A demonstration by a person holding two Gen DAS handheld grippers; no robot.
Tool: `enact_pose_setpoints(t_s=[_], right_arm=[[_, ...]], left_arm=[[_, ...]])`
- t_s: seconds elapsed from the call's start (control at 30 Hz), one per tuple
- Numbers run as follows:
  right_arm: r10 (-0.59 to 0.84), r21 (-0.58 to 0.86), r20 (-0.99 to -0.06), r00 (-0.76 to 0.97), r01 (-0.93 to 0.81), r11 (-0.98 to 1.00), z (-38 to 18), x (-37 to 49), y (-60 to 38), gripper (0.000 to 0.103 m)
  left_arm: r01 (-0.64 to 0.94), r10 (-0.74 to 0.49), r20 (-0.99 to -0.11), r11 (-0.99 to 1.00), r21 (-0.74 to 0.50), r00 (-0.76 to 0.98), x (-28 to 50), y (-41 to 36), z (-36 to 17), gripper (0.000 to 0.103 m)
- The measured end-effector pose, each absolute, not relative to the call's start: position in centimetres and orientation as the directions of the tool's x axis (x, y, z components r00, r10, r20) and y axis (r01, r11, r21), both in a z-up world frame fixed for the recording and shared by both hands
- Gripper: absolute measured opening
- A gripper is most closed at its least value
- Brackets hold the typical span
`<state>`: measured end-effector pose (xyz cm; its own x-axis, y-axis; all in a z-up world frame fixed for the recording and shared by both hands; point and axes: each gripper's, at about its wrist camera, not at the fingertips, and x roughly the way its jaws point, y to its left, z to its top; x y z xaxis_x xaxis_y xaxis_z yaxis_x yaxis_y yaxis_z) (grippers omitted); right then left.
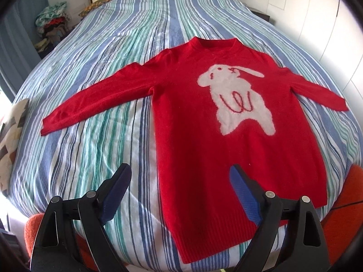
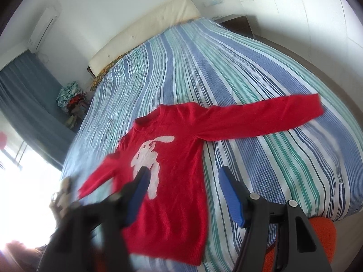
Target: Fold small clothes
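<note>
A small red sweater with a white rabbit on the chest lies flat and face up on the striped bed, both sleeves spread out to the sides. It also shows in the right wrist view. My left gripper is open and empty, hovering above the sweater's lower left part near the hem. My right gripper is open and empty, above the sweater's body near its right side edge. The right wrist view is blurred on its left side.
The bed cover has blue, green and white stripes. A cream headboard stands at the far end. A pile of clothes sits beside the bed at the far left. A patterned cushion lies at the bed's left edge.
</note>
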<state>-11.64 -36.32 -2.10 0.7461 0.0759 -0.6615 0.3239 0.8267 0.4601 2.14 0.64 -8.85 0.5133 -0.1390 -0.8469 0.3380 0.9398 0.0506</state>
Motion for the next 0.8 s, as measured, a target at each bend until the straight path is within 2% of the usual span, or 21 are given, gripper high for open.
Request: enact_pose_setpoints(t_s=[0.23,0.4,0.5,0.6,0.67,0.8], right_arm=[[0.098,0.468,-0.64,0.762,0.285,0.836,-2.4,-9.5,-39.3,0.063],[-0.057,0.508,-0.614,0.787,0.449,0.736,-2.4,-9.0,-51.5,0.063],[-0.055,0.568,-0.667,0.743,0.555,0.608,-6.4,-9.0,-58.2,0.063],[0.033,0.607,-0.731,0.682,0.626,0.489,-11.8,-8.8,-61.5,0.063],[0.027,0.599,-0.756,0.655,0.673,0.434,-14.5,-9.2,-62.8,0.063],[0.02,0.616,-0.759,0.65,0.708,0.346,-18.3,-9.3,-64.5,0.061]], left_arm=[[0.334,-0.136,-0.848,0.941,0.051,0.512,2.5,1.4,-9.9,0.093],[0.258,-0.136,-0.831,0.966,0.009,0.539,2.4,4.6,-10.9,0.093],[0.211,-0.141,-0.831,0.977,-0.029,0.538,2.2,6.2,-11.8,0.093],[0.194,-0.154,-0.831,0.979,-0.056,0.535,2.0,7.2,-12.3,0.093],[0.195,-0.148,-0.83,0.98,-0.049,0.537,1.9,7.3,-12.5,0.093],[0.196,-0.146,-0.835,0.979,-0.047,0.531,1.8,7.4,-12.9,0.093]])
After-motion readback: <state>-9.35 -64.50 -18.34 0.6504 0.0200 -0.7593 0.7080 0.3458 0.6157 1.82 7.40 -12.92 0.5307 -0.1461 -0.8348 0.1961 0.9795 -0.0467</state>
